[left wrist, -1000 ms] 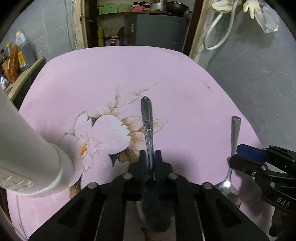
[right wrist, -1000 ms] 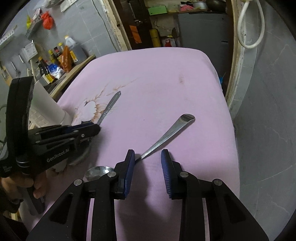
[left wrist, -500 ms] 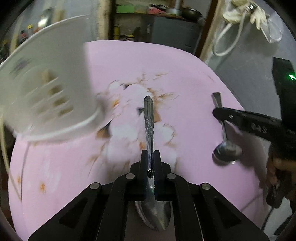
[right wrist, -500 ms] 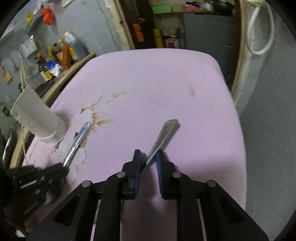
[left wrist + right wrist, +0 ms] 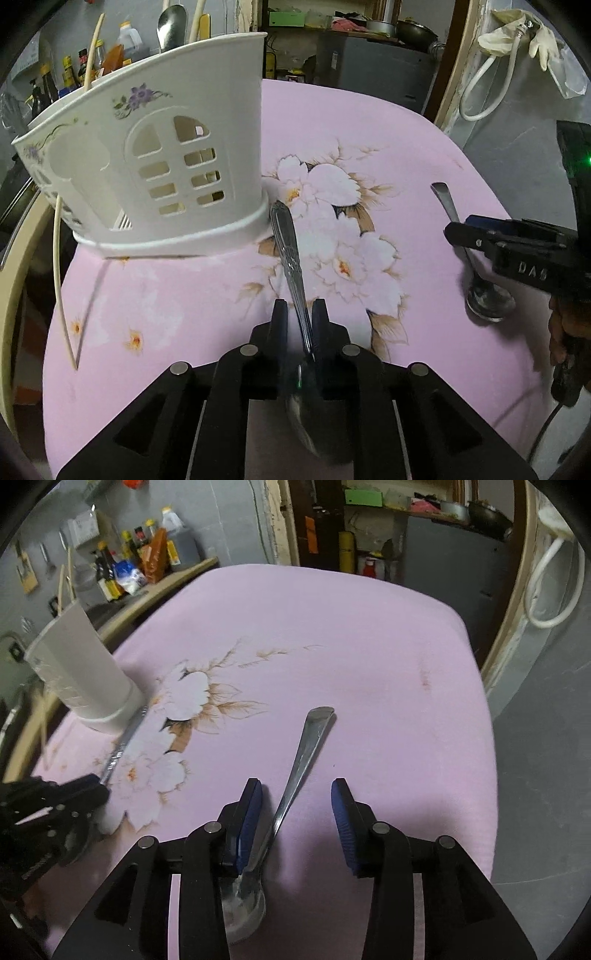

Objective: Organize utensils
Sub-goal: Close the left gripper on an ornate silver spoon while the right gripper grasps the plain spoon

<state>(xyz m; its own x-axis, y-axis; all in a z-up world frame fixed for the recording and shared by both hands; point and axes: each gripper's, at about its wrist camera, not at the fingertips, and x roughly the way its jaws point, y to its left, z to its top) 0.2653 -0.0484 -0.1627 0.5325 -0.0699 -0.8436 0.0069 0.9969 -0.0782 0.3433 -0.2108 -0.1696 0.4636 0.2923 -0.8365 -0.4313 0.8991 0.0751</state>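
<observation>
Spoons are the business: thin, stiff polished steel, light and likely slippery, best pinched at the narrow neck just above the bowl. Left wrist view: the patterned spoon point(image 5: 291, 258) sits between the left gripper point(image 5: 300, 319) jaws, which look slightly parted, its handle tip just beside the white holder point(image 5: 155, 162) on the pink bench point(image 5: 388, 147). Only this view shows utensils already standing in the holder. Right wrist view: the right gripper point(image 5: 297, 812) jaws stand wide apart, straddling the plain spoon point(image 5: 295, 775), well apart from the holder
</observation>
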